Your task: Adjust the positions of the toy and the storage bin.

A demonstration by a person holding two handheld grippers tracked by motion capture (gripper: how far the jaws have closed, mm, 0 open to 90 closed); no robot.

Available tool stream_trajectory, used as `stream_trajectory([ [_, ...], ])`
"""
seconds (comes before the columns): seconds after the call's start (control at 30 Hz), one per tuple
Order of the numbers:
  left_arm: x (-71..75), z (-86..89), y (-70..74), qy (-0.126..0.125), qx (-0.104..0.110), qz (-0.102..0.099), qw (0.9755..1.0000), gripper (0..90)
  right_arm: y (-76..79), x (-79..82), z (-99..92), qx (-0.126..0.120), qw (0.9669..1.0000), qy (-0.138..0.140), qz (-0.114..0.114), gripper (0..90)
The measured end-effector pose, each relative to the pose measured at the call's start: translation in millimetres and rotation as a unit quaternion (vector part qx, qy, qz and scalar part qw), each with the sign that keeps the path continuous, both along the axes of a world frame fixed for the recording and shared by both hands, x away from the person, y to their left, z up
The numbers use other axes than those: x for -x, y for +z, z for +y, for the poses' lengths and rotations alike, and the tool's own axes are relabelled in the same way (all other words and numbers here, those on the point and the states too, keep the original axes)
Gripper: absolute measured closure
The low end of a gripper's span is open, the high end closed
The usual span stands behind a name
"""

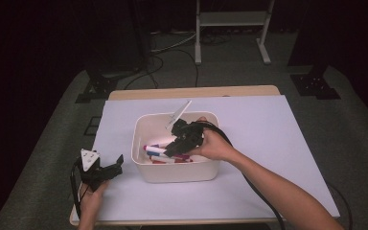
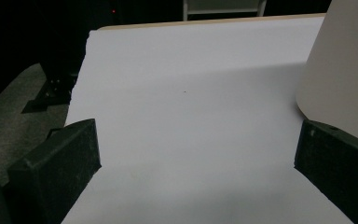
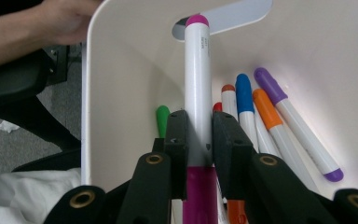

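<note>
Between the pads of the right claw (image 3: 198,135), clamped on its white barrel: a magenta marker (image 3: 197,84), pointing along the jaws into the white bin (image 1: 146,129). Looks like a thick pen, white body, magenta cap, small magenta end plug. Around it, on the bin floor: more markers, among them blue (image 3: 244,95), orange (image 3: 265,108), purple (image 3: 291,122) and green (image 3: 162,119). Judged from this, either dropping in or picking out; marker not yet released. Farther out, left claw (image 1: 106,171) resting spread and empty on the bench (image 1: 268,139), just beside the bin wall.
</note>
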State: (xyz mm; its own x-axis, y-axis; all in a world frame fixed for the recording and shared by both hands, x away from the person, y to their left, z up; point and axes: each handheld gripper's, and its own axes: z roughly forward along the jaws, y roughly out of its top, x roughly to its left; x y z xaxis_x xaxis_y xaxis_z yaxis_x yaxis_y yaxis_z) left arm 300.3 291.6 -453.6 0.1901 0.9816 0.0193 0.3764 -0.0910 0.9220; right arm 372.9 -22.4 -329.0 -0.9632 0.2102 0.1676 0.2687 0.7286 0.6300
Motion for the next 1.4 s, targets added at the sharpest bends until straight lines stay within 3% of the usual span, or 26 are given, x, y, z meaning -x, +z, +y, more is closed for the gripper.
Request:
stream_trajectory([
  [0.43,-0.1,0.3,0.0,-0.001,-0.001,-0.002,1.0000,0.0,-11.8,0.3,9.6,0.037,0.9993,0.010,-0.005,74.9],
  [0.47,-0.1,0.3,0.0,0.000,-0.001,-0.002,1.0000,0.0,-15.1,0.4,11.5,0.045,0.9989,0.011,-0.006,70.5],
  [0.57,0.0,0.4,0.0,0.000,-0.001,-0.002,1.0000,0.0,-15.4,0.7,11.4,0.047,0.9988,0.008,-0.007,69.7],
  [0.77,0.1,0.1,0.0,0.000,-0.002,-0.002,1.0000,0.0,-4.6,1.3,3.5,0.022,0.9997,-0.003,-0.012,67.5],
  [1.07,0.3,0.1,0.1,-0.001,-0.003,-0.001,1.0000,0.0,21.4,0.3,-33.4,-0.017,0.9991,-0.035,-0.018,58.7],
  [1.23,0.4,-0.2,-0.1,-0.001,-0.003,-0.001,1.0000,0.0,29.6,1.9,-47.6,-0.028,0.9984,-0.043,-0.022,54.3],
  [1.4,0.3,-0.3,-0.1,-0.002,-0.004,0.000,1.0000,0.0,41.0,4.9,-74.2,-0.031,0.9969,-0.064,-0.033,50.4],
])
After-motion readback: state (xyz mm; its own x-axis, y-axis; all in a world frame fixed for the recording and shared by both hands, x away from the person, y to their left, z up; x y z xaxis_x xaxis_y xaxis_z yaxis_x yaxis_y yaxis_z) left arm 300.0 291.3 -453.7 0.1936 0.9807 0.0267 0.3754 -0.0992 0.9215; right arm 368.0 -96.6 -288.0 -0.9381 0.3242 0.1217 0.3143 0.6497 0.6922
